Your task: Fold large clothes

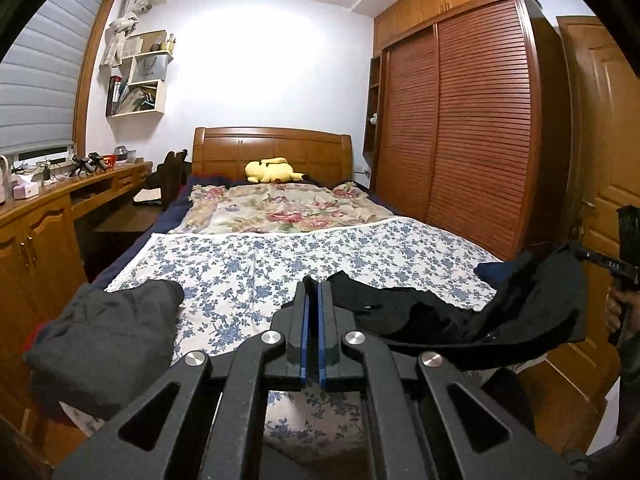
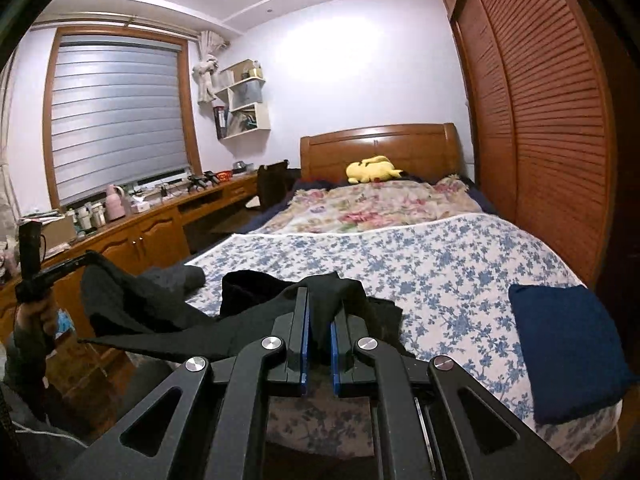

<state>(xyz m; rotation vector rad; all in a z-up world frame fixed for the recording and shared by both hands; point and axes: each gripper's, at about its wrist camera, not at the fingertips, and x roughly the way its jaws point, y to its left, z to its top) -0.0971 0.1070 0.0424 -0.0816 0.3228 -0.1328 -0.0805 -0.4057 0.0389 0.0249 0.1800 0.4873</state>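
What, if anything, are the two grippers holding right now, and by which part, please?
Both hold the black garment by an edge. The right gripper pinches a bunched fold of it; the left gripper pinches its other end, so it hangs stretched between them above the bed.

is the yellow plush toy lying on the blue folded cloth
No, the yellow plush toy lies by the headboard, far from the blue folded cloth at the near corner.

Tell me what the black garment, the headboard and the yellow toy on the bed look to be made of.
Black garment: soft matte cloth, perhaps cotton knit; it sags between the grippers.
Headboard: wood, glossy varnish; panel lines and light glints show.
Yellow toy: plush fabric, stuffed; rounded, dull, fuzzy outline. Fibre type cannot be told.
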